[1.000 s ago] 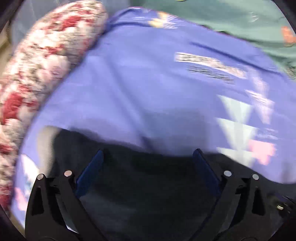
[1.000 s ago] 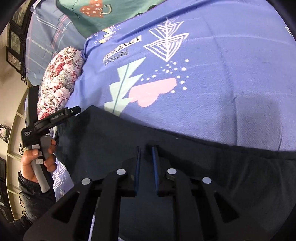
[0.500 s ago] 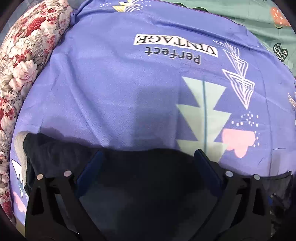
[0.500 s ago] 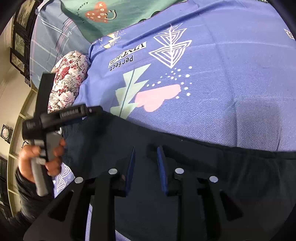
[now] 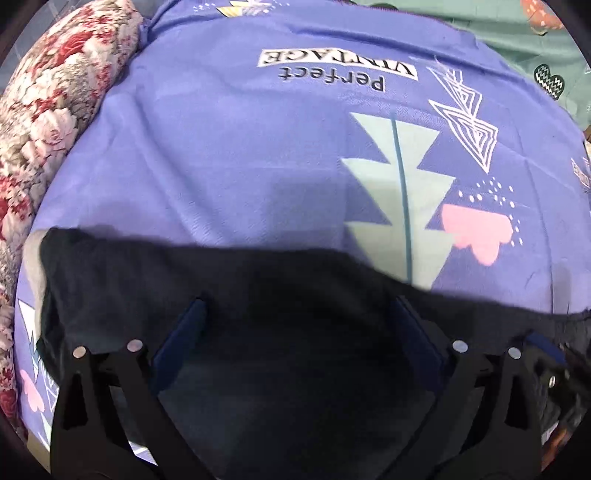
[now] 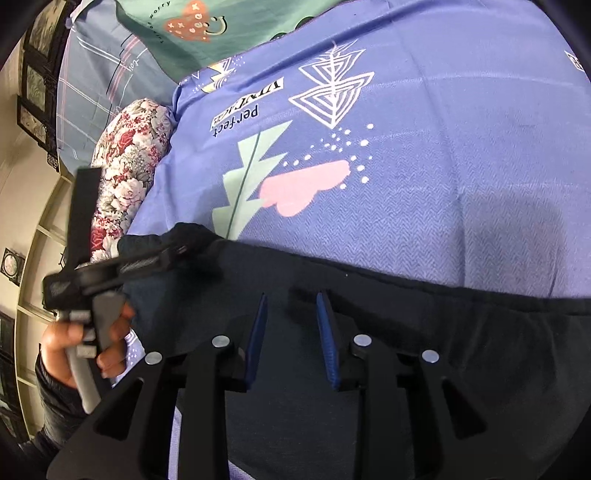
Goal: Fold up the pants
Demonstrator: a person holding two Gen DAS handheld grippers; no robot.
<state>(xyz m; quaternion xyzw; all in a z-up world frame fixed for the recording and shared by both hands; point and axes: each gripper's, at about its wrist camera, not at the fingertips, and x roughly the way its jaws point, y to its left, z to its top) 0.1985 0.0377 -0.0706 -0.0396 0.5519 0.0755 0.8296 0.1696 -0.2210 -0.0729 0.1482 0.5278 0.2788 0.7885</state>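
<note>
Dark pants (image 5: 295, 273) lie spread flat across the purple bedsheet (image 5: 221, 147), and their far edge runs left to right. My left gripper (image 5: 300, 314) hovers over the left end of the pants, open wide, with only flat cloth beneath its blue pads. In the right wrist view the pants (image 6: 461, 332) fill the lower half. My right gripper (image 6: 292, 314) stands above them with a narrow gap between its pads (image 6: 325, 325), and nothing is pinched. A hand (image 6: 70, 350) holds the left tool at the pants' left edge.
A floral bolster (image 5: 48, 103) lies along the left side of the sheet, also seen as the floral bolster (image 6: 125, 162). A green pillow (image 6: 192, 33) and a striped blue cover (image 6: 92, 81) lie at the far end. Wall shelves (image 6: 40, 240) stand at the left.
My right gripper's jaws have parted from almost shut to a narrow gap. My left gripper has moved in over the left end of the pants, which now fill more of its view.
</note>
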